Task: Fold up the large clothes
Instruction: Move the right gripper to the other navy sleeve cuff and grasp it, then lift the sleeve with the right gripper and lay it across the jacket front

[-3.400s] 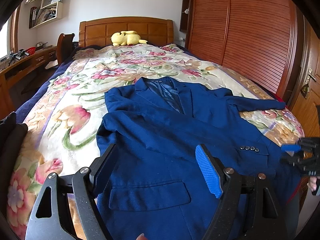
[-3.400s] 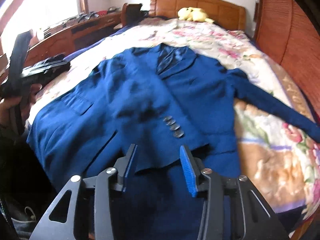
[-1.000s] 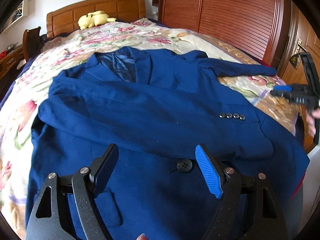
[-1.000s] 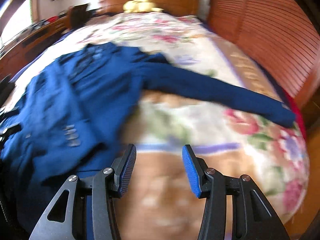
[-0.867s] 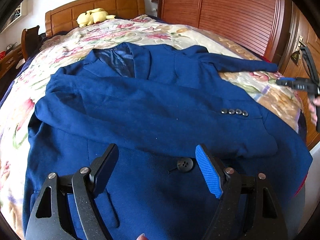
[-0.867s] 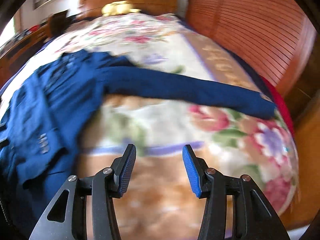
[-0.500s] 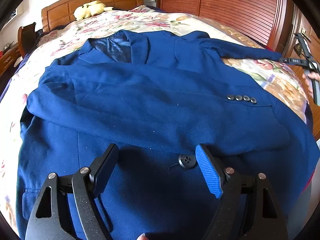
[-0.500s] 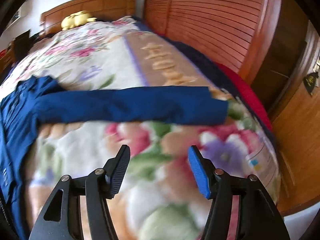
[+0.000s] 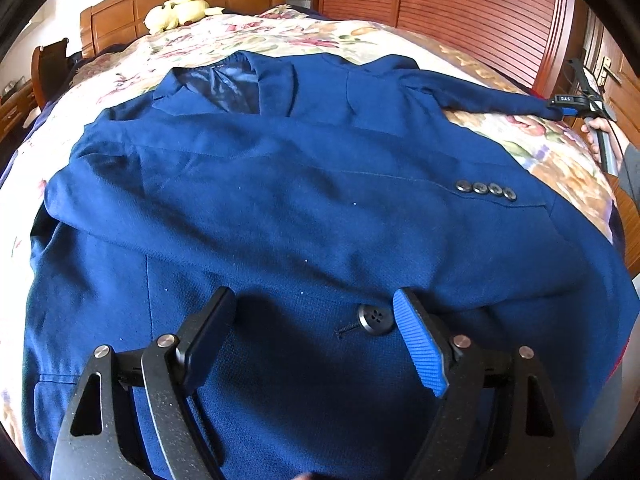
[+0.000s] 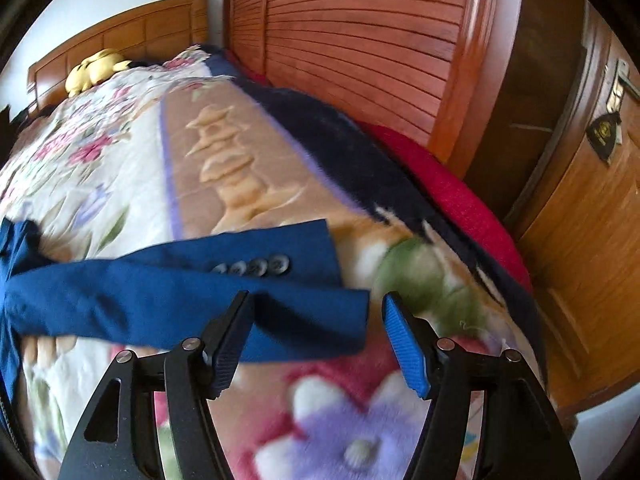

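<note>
bed (image 9: 400,46): filling both views | jacket (image 9: 280,200): lying flat mid-frame, likely soft and weighty, best pinched at cuff or hem | sleeve cuff (image 10: 320,312): lying centre, entering right gripper (image 10: 316,336), jaws just widening, apart, unclamped | left gripper (image 9: 316,320): hovering apart, bottom centre, over jacket front.

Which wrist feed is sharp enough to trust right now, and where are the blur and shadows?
Left wrist view: sharp; the jacket weave and front button read clearly, with the left gripper casting a dark shadow beneath it. Right wrist view: motion-smeared; the sleeve cuff buttons and blanket flowers are soft, only the right gripper is crisp. Both bend at the edges.
</note>
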Motion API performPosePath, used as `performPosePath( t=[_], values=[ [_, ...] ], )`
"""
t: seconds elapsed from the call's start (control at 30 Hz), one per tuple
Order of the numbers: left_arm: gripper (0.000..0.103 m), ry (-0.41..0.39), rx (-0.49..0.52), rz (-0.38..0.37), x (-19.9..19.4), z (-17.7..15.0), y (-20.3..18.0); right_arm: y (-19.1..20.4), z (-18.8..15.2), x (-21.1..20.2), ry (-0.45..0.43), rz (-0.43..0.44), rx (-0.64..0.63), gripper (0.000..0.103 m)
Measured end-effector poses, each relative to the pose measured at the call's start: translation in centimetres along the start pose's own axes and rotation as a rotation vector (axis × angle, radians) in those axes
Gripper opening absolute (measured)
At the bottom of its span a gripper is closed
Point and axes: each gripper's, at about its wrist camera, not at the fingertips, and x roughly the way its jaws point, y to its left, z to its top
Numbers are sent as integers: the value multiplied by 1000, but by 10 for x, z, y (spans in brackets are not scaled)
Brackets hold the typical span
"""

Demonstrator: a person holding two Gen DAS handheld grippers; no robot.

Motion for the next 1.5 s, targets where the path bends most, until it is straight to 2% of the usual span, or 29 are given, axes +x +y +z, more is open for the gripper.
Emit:
performPosePath(
  t=[0.13, 0.27, 0.33, 0.37, 0.4, 0.53, 0.67, 0.83, 0.97, 1.23, 1.5],
  values=[
    [81, -2, 1, 0, 0, -1, 0, -4, -5, 9, 55, 49, 65, 69],
    [81, -2, 6, 7, -1, 0, 0, 5, -12, 9, 63, 62, 32, 66],
    [81, -4, 9, 10, -2, 1, -1, 13, -13, 5, 73, 61, -2, 49],
    [81, -4, 9, 11, -3, 1, -1, 16, -13, 2, 79, 55, -28, 27],
    [81, -3, 11, 11, -4, 1, -1, 21, -14, -3, 86, 67, -53, 19],
    [82, -21, 12, 6, -14, 5, -1, 41, -9, -43, 33, 92, -126, 17],
    [82, -68, 12, -20, -32, 8, -2, 67, -2, -102, -53, 115, -190, 16],
    [82, -124, 1, -44, -56, 6, 4, 114, 8, -175, -147, 144, -268, 16],
    [82, -151, -12, -42, -68, 3, 13, 157, 2, -219, -202, 177, -337, 16],
    [82, -179, -62, -21, -83, -1, 38, 214, -13, -252, -225, 218, -437, 15],
    [82, -205, -76, -10, -90, -1, 48, 237, -16, -264, -235, 265, -526, 15]
  ],
)
